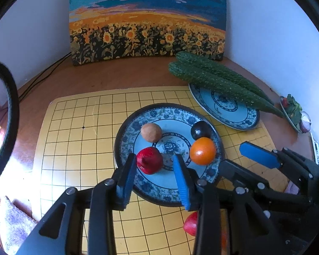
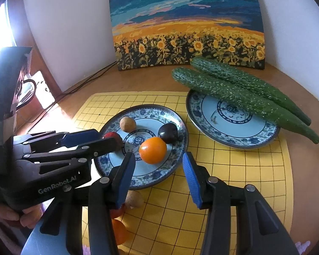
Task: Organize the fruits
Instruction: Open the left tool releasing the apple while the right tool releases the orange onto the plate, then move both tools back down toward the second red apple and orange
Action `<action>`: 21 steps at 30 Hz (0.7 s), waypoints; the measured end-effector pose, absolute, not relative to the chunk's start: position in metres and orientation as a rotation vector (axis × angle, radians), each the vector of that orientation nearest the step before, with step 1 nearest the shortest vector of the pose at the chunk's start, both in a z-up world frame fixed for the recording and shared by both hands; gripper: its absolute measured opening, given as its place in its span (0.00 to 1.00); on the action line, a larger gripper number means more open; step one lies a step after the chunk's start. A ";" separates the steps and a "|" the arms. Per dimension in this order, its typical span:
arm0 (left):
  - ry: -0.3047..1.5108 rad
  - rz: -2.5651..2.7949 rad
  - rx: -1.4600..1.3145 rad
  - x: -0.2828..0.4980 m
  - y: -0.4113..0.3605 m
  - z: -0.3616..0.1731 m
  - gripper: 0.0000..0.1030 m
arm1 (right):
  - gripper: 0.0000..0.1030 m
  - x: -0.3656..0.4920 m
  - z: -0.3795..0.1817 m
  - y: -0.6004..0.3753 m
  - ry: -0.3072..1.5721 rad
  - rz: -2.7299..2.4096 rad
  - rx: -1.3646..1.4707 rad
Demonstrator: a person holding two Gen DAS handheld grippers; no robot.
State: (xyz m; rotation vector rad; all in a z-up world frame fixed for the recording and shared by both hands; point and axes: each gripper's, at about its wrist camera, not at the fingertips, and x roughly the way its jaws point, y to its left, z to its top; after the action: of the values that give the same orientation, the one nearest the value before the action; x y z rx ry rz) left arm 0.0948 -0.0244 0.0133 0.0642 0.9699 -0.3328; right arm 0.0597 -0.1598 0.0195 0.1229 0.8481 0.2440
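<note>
A blue-patterned plate (image 1: 159, 114) (image 2: 176, 119) holds a red fruit (image 1: 150, 160) (image 2: 111, 135), a brown fruit (image 1: 151, 132) (image 2: 127, 123), a dark plum (image 1: 201, 129) (image 2: 168, 132) and an orange (image 1: 202, 150) (image 2: 152, 150). My left gripper (image 1: 155, 161) (image 2: 89, 138) is open, its fingers either side of the red fruit, not closed on it. My right gripper (image 2: 158, 161) (image 1: 236, 155) is open and empty, just in front of the orange. More fruit lies on the mat near me: a red one (image 1: 191, 224) (image 2: 117, 211), a brown one (image 2: 134, 199) and an orange one (image 2: 119, 231).
A second patterned plate (image 1: 240, 114) (image 2: 234, 131) at the back right carries two long cucumbers (image 1: 219, 80) (image 2: 240, 93). A yellow grid mat (image 1: 78, 131) (image 2: 234, 180) covers the wooden table. A sunflower painting (image 1: 147, 21) (image 2: 185, 23) leans on the wall. A small dish of vegetables (image 1: 293, 110) stands far right.
</note>
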 end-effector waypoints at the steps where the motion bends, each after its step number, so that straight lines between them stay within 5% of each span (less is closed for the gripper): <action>1: 0.968 -0.335 0.063 0.094 -0.024 0.014 0.36 | 0.46 0.059 0.020 -0.160 0.847 0.242 0.123; 21: 0.978 -0.369 0.069 0.057 -0.024 0.023 0.36 | 0.46 0.027 0.024 -0.166 0.833 0.210 0.128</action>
State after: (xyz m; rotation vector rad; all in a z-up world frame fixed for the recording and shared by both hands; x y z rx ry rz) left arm 0.0567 -0.0236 0.0235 0.0693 0.9781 -0.3694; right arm 0.0272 -0.1665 0.0236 0.1277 0.8334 0.2098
